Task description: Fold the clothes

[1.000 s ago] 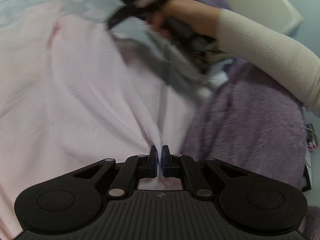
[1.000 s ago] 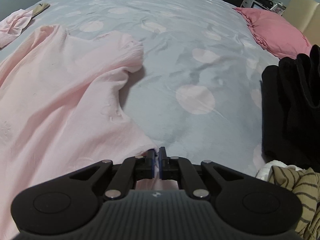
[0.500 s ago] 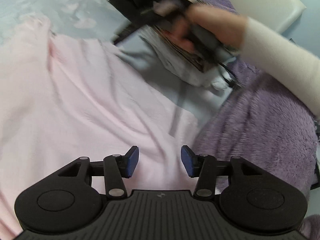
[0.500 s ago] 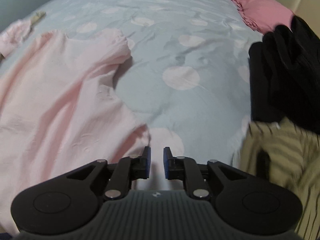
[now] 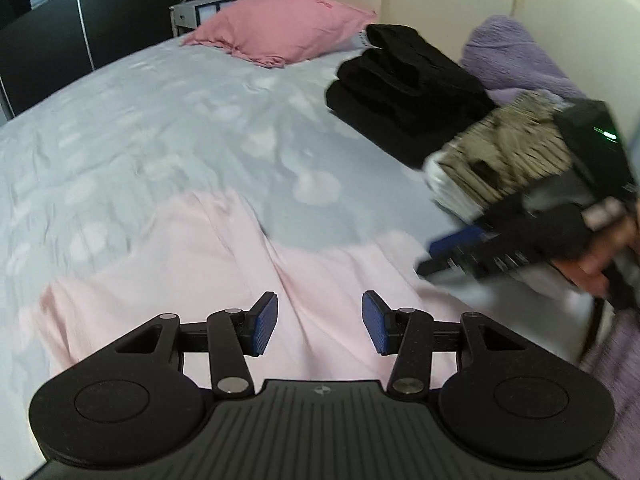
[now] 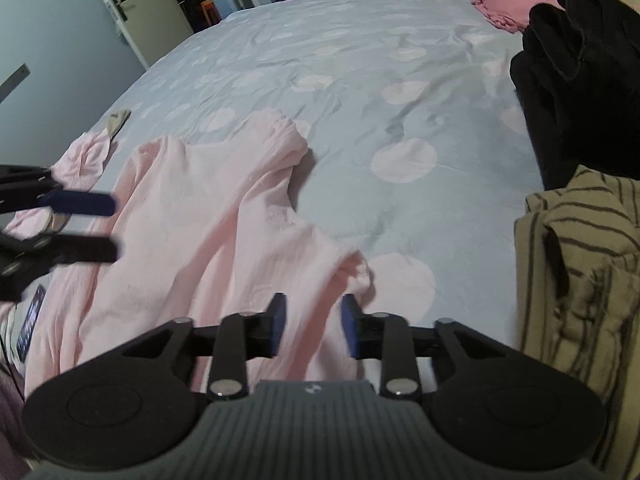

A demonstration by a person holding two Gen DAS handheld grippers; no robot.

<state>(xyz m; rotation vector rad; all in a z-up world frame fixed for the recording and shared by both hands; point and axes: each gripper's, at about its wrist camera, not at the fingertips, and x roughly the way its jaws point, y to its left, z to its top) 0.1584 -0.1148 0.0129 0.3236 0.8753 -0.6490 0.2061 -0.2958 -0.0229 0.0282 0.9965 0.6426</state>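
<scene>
Both grippers have let go — the left gripper (image 5: 319, 326) stands open, the right gripper (image 6: 313, 326) is opening — leaving the pink garment (image 6: 208, 216) spread beneath them on the bed (image 6: 360, 60), ready for folding.

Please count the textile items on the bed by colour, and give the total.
Light pink garment: 1
Deeper pink pillow: 1
Black folded clothes, one pile: 1
Olive striped garment: 1
Purple fuzzy blanket: 1
Total: 5
</scene>
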